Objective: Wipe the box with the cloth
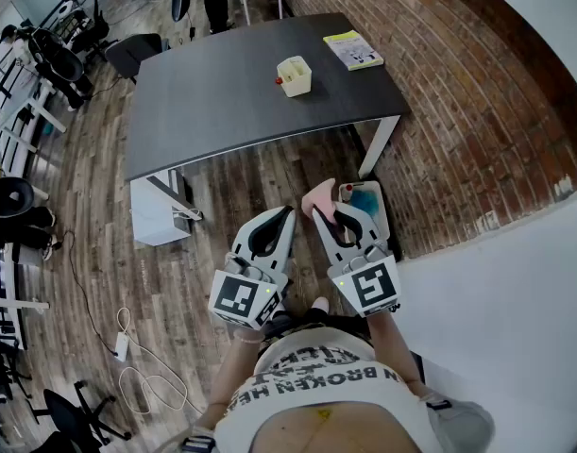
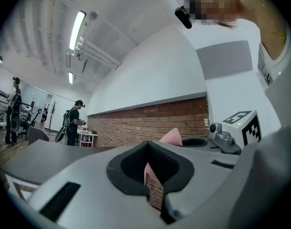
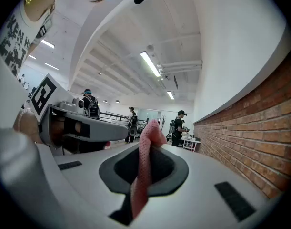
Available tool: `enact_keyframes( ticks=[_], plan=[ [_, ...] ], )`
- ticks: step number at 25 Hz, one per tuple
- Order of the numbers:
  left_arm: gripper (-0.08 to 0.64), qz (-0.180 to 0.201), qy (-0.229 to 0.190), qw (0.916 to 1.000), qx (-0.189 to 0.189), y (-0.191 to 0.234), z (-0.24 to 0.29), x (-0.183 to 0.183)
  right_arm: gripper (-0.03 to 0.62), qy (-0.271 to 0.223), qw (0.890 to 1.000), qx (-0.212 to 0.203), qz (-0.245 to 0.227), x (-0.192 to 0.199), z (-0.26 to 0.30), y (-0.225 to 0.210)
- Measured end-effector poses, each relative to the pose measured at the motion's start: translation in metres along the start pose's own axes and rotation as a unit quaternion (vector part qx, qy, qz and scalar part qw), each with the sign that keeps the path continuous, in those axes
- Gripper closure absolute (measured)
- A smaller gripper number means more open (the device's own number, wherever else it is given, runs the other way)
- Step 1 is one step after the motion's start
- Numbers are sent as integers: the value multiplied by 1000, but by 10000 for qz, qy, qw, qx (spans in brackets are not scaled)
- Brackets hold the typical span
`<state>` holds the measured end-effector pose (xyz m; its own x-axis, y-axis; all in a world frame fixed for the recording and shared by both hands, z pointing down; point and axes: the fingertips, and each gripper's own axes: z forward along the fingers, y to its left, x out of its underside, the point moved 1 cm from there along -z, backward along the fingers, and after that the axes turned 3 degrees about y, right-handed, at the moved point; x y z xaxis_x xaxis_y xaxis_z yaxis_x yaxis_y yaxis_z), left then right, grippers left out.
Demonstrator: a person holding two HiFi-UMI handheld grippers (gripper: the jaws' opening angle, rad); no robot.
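A small cream box with something red at its side stands on the dark grey table, far ahead of both grippers. My right gripper is shut on a pink cloth, which sticks out past its tips. In the right gripper view the cloth runs between the jaws of the right gripper. My left gripper is held beside it, shut, with nothing in it. In the left gripper view, the left gripper shows the cloth just beyond it.
A yellow booklet lies at the table's far right corner. A white base with a blue thing sits on the wooden floor below my right gripper. A brick wall runs along the right. Chairs stand at the left.
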<state>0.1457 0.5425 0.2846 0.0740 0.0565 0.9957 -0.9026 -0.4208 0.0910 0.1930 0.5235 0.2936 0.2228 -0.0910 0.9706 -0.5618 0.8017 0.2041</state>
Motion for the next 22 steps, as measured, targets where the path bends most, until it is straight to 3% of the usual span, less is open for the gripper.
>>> enact_keyframes(
  ticks=[4, 11, 22],
  plan=[
    [552, 10, -20, 10000, -35, -1, 8, 4, 575, -425, 9990, -68, 103, -4, -2, -8],
    [552, -133, -28, 9999, -101, 18, 27, 11, 575, -300, 9995, -81, 106, 13, 19, -30],
    [552, -282, 44, 9988, 385, 139, 132, 20, 575, -76, 9999, 105, -97, 26, 156, -102]
  ],
)
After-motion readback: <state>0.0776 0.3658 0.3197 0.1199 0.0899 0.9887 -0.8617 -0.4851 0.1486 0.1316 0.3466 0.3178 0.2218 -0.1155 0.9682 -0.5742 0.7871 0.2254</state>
